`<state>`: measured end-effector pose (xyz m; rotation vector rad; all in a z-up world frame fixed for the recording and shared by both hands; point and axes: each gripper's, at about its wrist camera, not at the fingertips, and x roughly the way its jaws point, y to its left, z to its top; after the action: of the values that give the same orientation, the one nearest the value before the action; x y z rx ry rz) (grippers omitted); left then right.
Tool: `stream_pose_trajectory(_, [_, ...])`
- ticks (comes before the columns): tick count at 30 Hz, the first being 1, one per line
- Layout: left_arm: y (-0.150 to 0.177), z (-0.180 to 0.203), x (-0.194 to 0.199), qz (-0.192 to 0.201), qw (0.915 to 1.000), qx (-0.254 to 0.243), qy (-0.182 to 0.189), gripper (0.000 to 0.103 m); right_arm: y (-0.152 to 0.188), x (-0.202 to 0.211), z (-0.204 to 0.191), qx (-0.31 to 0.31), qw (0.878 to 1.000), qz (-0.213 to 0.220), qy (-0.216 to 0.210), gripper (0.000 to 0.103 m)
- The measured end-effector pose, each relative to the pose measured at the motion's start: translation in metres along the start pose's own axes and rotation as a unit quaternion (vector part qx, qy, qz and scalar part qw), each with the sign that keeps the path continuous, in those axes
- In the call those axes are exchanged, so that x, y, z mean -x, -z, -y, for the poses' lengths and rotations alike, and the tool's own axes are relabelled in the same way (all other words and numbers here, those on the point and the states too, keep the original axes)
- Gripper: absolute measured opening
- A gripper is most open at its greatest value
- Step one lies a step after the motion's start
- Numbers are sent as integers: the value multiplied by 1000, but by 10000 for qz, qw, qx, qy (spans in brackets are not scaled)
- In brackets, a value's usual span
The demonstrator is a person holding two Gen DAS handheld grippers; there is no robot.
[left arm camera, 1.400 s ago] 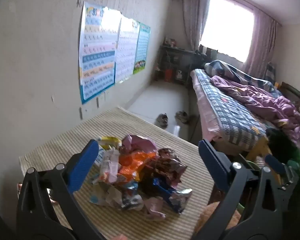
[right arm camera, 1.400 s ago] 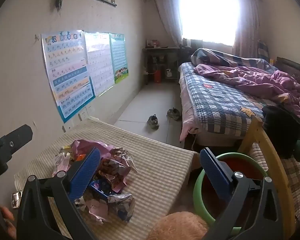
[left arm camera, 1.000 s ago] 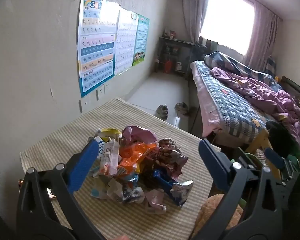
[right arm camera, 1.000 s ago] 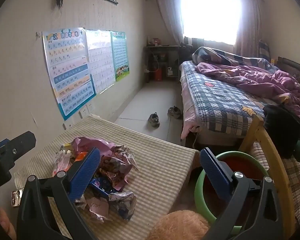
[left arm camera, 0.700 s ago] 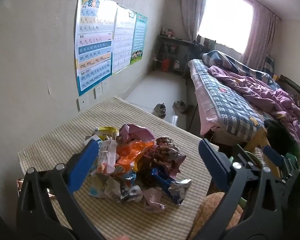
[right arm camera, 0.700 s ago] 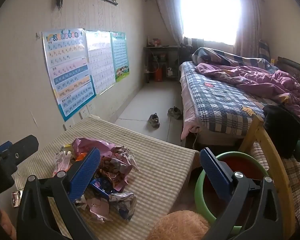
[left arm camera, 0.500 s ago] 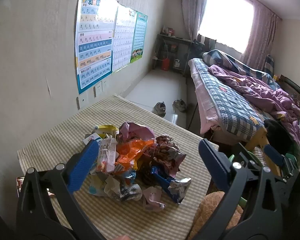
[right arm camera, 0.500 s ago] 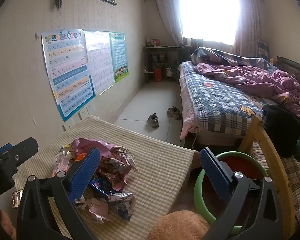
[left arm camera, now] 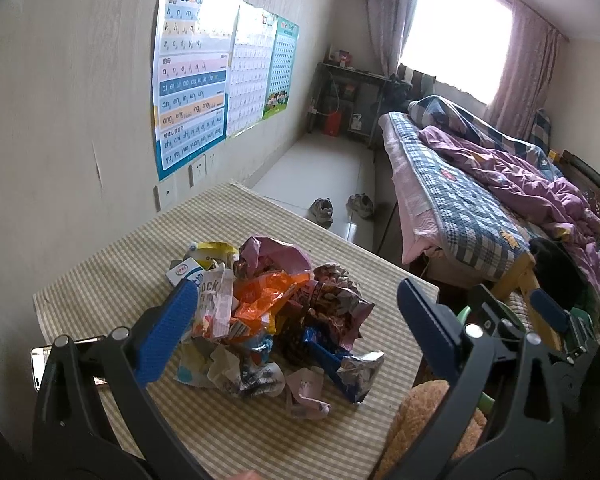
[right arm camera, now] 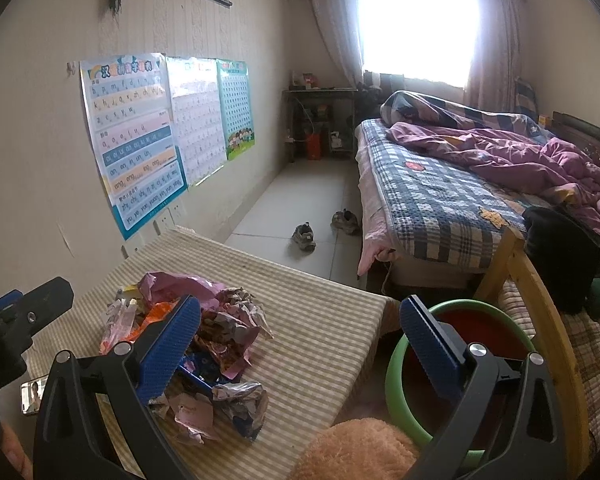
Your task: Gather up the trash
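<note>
A pile of crumpled snack wrappers (left arm camera: 267, 312) lies on a table with a striped cloth (left arm camera: 131, 264); it also shows in the right wrist view (right arm camera: 195, 344). My left gripper (left arm camera: 295, 312) is open and empty, held above the near side of the pile. My right gripper (right arm camera: 300, 328) is open and empty, over the table's right edge. A green-rimmed bin (right arm camera: 460, 360) with a red inside stands beside the table on the right, partly hidden by my right finger (right arm camera: 428, 344). The right gripper also shows at the right in the left wrist view (left arm camera: 548, 316).
A phone (left arm camera: 39, 364) lies at the table's left edge. A fuzzy orange thing (right arm camera: 360, 448) sits at the near right corner. A wooden chair frame (right arm camera: 536, 300), a bed with purple bedding (right arm camera: 500, 168) and shoes (right arm camera: 306, 236) on the floor lie beyond. Posters (left arm camera: 187, 100) hang on the left wall.
Both views have shifted only slightly. The left gripper has drifted a little, so the wall posters sit lower in its view. Both grippers stay open; the pile has not moved.
</note>
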<state>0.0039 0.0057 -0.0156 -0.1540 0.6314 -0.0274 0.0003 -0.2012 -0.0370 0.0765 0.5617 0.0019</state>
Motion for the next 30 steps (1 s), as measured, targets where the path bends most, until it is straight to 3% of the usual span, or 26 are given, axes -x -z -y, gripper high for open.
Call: stream_pose_trajectory(30, [4,-2,-6,-109,9999,32,-24,98,6,-9,-2,59,9998,-148,79,96])
